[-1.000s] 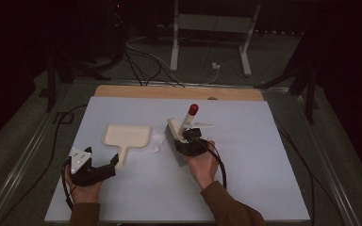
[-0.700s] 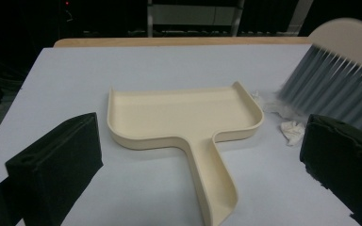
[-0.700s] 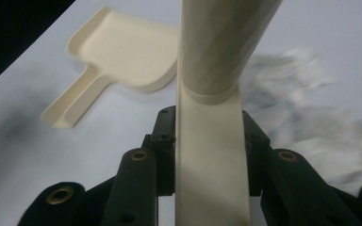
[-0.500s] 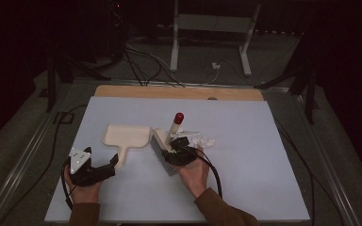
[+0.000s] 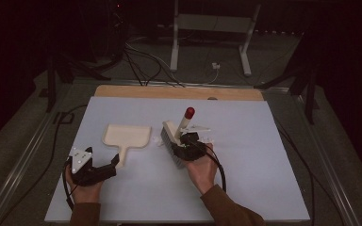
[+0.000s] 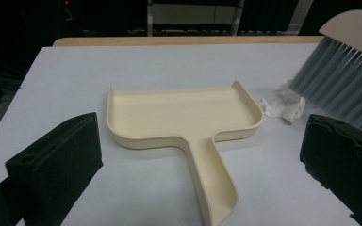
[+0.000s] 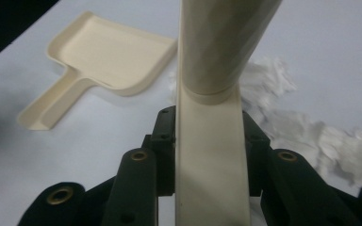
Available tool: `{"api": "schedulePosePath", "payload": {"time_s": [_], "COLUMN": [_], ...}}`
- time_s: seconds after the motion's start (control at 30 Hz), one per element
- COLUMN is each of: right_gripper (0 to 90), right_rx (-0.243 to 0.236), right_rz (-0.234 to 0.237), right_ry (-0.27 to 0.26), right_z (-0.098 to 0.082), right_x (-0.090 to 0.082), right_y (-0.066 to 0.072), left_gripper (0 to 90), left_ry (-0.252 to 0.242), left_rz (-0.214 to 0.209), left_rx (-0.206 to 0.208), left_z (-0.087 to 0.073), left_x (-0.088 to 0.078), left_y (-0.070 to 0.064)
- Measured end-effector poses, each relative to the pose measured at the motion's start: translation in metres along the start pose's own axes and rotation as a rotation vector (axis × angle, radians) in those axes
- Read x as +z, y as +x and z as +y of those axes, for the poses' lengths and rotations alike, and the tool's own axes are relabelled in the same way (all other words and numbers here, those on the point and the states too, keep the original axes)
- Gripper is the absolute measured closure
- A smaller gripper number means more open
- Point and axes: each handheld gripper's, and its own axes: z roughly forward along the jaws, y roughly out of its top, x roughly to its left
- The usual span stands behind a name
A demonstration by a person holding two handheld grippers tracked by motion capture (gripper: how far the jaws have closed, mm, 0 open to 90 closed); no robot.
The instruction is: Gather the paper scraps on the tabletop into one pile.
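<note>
A cream dustpan (image 5: 126,134) lies flat on the pale blue table top (image 5: 264,179), its handle toward the person. My left gripper (image 5: 112,162) rests open just left of that handle; in the left gripper view the dustpan (image 6: 184,113) lies between and beyond the wide jaws of my left gripper (image 6: 201,125). My right gripper (image 5: 185,140) is shut on a hand brush (image 5: 169,134) with grey bristles and a red-tipped handle (image 5: 189,112), standing right of the pan. In the right gripper view the cream brush handle (image 7: 209,141) is clamped between the jaws. White paper scraps (image 5: 206,138) lie beside the brush.
More white scraps (image 7: 311,132) spread to the right of the brush, and a small clump (image 6: 285,106) lies between the bristles and the pan's right corner. A wooden strip (image 5: 179,92) edges the table's far side. Cables and a metal stand (image 5: 207,28) sit beyond it.
The right hand carried the brush leftward toward the dustpan, then the red-tipped handle swung slightly back to the right. The left gripper and dustpan stayed put.
</note>
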Motion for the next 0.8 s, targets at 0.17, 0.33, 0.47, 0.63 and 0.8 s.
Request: {"api": "schedulePosePath", "payload": {"time_s": [0.17, 0.33, 0.47, 0.63, 0.8], "right_gripper": [67.5, 67.5, 67.5, 67.5, 67.5], "right_rx": [-0.031, -0.039, -0.019, -0.021, -0.016], "right_rz": [-0.020, -0.020, 0.030, 0.041, -0.018], "right_ry": [-0.034, -0.055, -0.019, 0.046, 0.052], "right_z": [0.002, 0.004, 0.003, 0.000, 0.002], "right_x": [-0.001, -0.001, 0.009, 0.028, 0.029], "right_y": [0.013, 0.017, 0.023, 0.028, 0.017], "left_gripper": [0.5, 0.4, 0.5, 0.4, 0.4], "left_ry": [-0.005, -0.004, -0.001, -0.003, -0.006], "left_rz": [0.001, 0.001, -0.001, -0.002, -0.003], "left_rx": [-0.005, -0.006, -0.001, -0.006, -0.008], "left_z": [0.000, 0.000, 0.000, 0.000, 0.000], "left_x": [-0.001, -0.001, 0.000, -0.001, -0.001], "left_y": [0.001, 0.002, 0.000, 0.002, 0.003]}}
